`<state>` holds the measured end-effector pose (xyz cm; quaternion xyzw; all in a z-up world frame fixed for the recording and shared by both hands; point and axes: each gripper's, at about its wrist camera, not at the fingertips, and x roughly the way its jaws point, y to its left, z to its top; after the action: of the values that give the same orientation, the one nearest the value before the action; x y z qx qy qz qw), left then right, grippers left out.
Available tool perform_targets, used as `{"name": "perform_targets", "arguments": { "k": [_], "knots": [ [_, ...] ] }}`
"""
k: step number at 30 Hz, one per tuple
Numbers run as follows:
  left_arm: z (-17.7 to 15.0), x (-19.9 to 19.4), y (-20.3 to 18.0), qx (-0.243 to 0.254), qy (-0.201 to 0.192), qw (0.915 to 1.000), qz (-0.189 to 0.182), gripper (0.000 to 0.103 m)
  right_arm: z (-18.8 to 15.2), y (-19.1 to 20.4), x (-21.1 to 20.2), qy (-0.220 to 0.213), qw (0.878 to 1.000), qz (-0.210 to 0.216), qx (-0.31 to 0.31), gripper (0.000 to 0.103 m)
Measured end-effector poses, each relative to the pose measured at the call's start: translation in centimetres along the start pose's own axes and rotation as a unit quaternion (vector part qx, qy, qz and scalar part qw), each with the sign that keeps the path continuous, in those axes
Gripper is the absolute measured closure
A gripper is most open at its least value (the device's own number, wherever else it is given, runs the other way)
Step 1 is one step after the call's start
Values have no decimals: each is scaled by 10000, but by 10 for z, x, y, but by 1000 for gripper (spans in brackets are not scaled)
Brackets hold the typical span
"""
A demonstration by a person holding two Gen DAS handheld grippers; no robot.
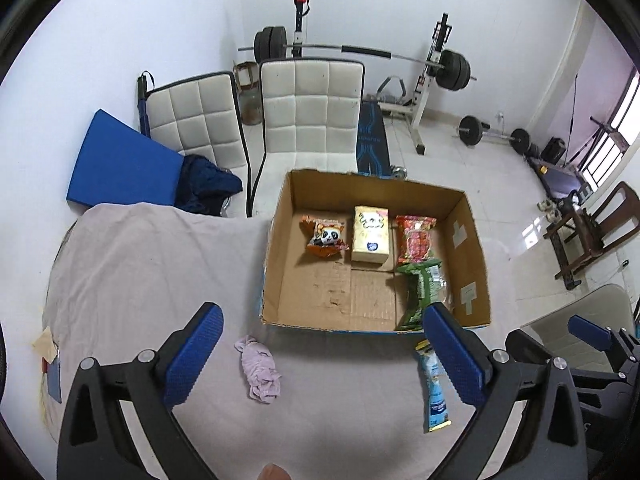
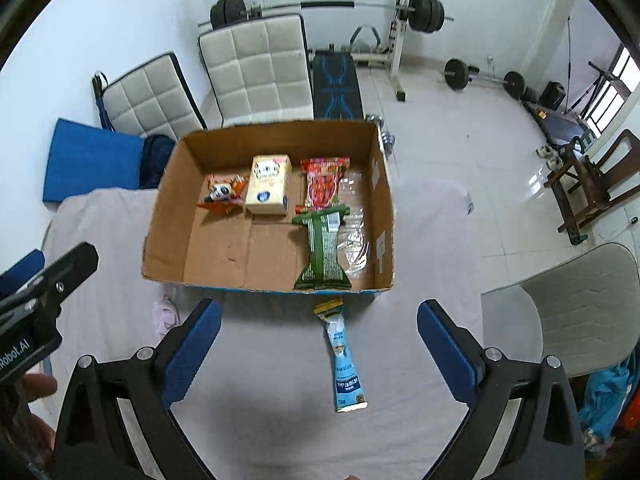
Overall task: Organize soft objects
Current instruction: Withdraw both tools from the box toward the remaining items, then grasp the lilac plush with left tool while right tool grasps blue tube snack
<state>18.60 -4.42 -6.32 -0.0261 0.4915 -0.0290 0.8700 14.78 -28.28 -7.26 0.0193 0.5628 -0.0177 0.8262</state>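
Note:
An open cardboard box (image 1: 276, 248) (image 2: 168, 216) stands on a table under a pale cloth. Inside lie a panda snack pack (image 1: 326, 236) (image 2: 222, 196), a yellow tissue pack (image 1: 370, 236) (image 2: 268, 190), a red packet (image 1: 416, 238) (image 2: 324, 182) and a green packet (image 1: 420, 294) (image 2: 324, 248). A light blue pouch (image 1: 434, 388) (image 2: 344, 354) and a crumpled pink cloth (image 1: 260, 368) (image 2: 166, 314) lie on the cloth before the box. My left gripper (image 1: 320, 356) is open and empty above the pink cloth. My right gripper (image 2: 320, 352) is open and empty above the blue pouch.
Two white padded chairs (image 1: 312, 112) and a blue mat (image 1: 120, 160) stand behind the table. A barbell rack (image 1: 424, 72) and weights stand at the back wall. A grey chair (image 2: 572, 304) is at the right. Wooden chairs (image 1: 588, 232) stand further right.

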Motion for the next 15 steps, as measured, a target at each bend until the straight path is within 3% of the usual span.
{"name": "perform_targets", "arguments": {
  "k": [9,12,15],
  "knots": [
    [-2,-20,10,-58,-262,9995,161,0,-7,8,-28,-167,9997,153,-10,3],
    [-13,-7,27,-218,-99,9992,309,0,-14,3,-11,20,9999,153,56,3],
    [-34,25,54,-472,333,9969,543,0,-30,-8,27,434,9989,40,163,3]
  ]
}}
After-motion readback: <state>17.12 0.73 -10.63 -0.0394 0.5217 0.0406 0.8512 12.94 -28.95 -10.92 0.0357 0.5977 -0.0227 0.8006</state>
